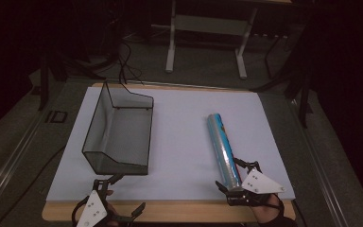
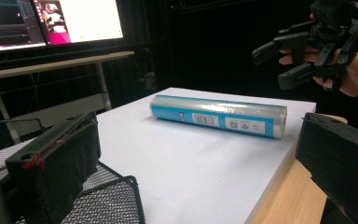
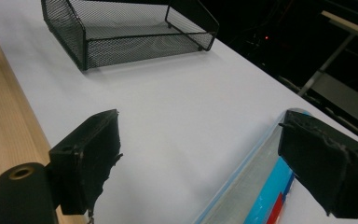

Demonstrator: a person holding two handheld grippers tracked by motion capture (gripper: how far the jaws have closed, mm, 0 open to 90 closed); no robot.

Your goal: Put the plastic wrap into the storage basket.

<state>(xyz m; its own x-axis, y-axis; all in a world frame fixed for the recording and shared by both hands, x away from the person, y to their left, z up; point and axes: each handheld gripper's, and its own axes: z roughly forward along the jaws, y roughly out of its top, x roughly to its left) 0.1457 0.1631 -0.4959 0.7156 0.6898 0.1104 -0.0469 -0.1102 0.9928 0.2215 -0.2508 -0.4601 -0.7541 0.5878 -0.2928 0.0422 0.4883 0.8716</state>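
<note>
On the white sheet covering the wooden table [image 1: 170,212], a smooth cylindrical roll [image 1: 223,149] wrapped in glossy blue-and-clear film is laid lengthwise at the right. A black wire-mesh tray [image 1: 118,130], boxy with a sloped front, is seen at the left. The right gripper [image 1: 235,182] is held wide apart at the roll's near end, gripping nothing. The left gripper [image 1: 108,185] is likewise spread wide by the tray's near edge.

— Where's the roll [image 1: 223,150]?
— Blue, film-wrapped, lying flat right of the black mesh tray [image 1: 118,135], well apart from it.
— And the tray?
— Upright, open side up.
</note>
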